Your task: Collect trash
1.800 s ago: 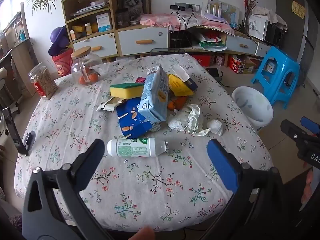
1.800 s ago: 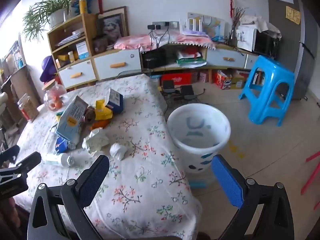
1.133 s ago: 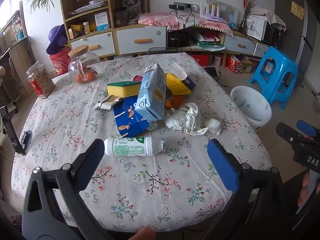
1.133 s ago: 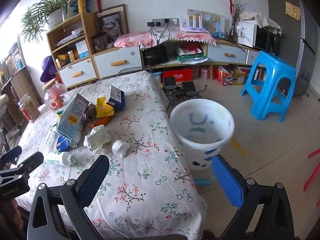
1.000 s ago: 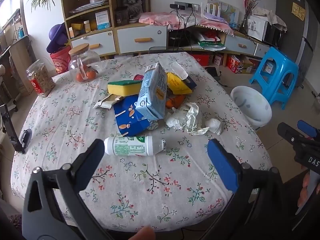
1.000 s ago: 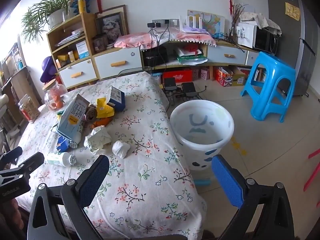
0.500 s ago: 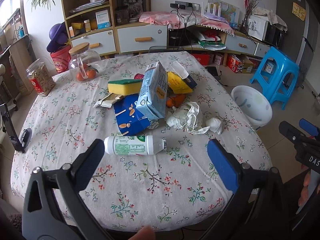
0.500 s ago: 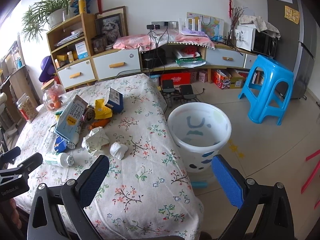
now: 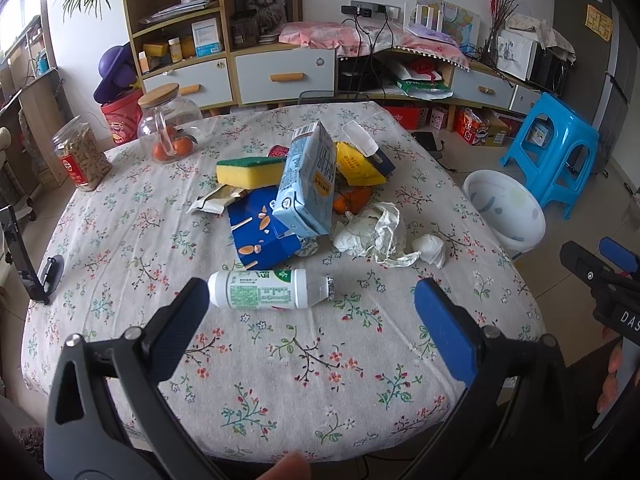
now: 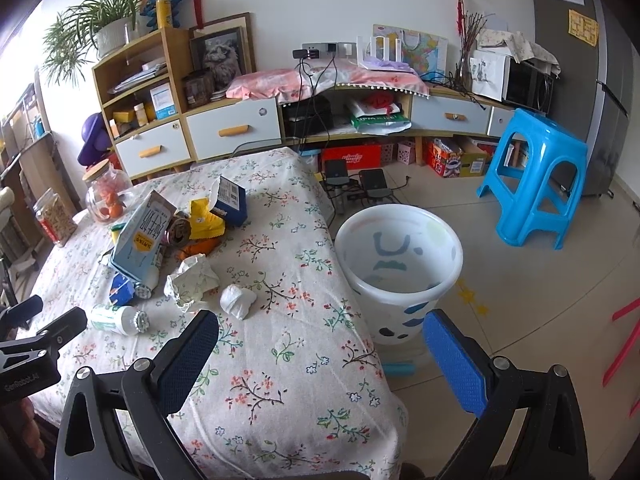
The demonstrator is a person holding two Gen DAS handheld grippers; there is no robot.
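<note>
A white bottle with a green label [image 9: 268, 290] lies on its side on the floral tablecloth [image 9: 304, 360], just beyond my open left gripper [image 9: 316, 312]. Behind it sits a pile: a light blue milk carton [image 9: 310, 188], a dark blue snack box [image 9: 260, 232], a yellow sponge [image 9: 250, 170], a yellow wrapper [image 9: 354, 164], crumpled paper [image 9: 374, 236] and a small white wad [image 9: 430, 248]. My right gripper [image 10: 320, 344] hangs open over the table's right corner, with the white bin [image 10: 398, 272] on the floor beyond it. The wad [image 10: 238, 300] and the bottle [image 10: 116, 320] lie to its left.
A glass jar with oranges [image 9: 168, 132] and a jar of snacks [image 9: 82, 160] stand at the table's far left. A blue plastic stool [image 10: 536, 184] stands on the floor past the bin. Cabinets and drawers [image 10: 232, 128] line the back wall. A black stand [image 9: 24, 260] clips the table's left edge.
Both views have drifted only slightly; the grippers stay open and nothing on the table has moved.
</note>
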